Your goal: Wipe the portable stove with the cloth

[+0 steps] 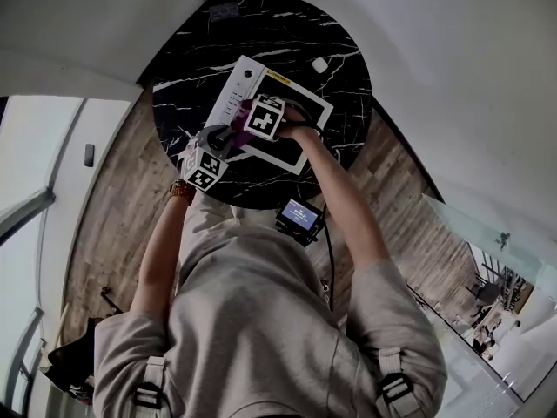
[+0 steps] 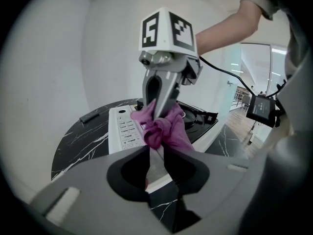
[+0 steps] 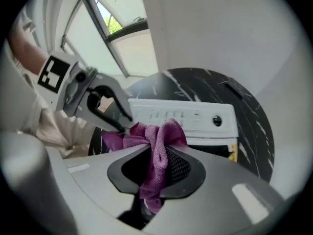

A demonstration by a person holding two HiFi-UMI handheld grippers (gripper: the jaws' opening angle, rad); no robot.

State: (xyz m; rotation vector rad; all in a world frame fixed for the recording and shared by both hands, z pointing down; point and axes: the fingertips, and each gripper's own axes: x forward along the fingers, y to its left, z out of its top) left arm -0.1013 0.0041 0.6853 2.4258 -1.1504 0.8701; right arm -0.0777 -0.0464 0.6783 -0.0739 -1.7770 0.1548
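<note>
A white portable stove (image 1: 291, 152) with a black top lies on the round black marble table (image 1: 287, 29). Both grippers meet over its white control strip (image 2: 122, 127), with a purple cloth (image 1: 243, 110) bunched between them. My right gripper (image 3: 157, 151) points steeply down and is shut on the cloth (image 3: 159, 136), which runs through its jaws and hangs below. From the side, my left gripper (image 3: 123, 126) pinches the cloth's other end. In the left gripper view the cloth (image 2: 166, 129) hangs from the right gripper (image 2: 157, 112), just beyond my left gripper (image 2: 155, 148).
A small white object (image 1: 319, 65) and a dark flat bar (image 1: 224, 11) lie on the table behind the stove. The stove's round knob (image 3: 217, 121) is at one end of the control strip. A small screen device (image 1: 300, 216) on a cable hangs at the person's waist.
</note>
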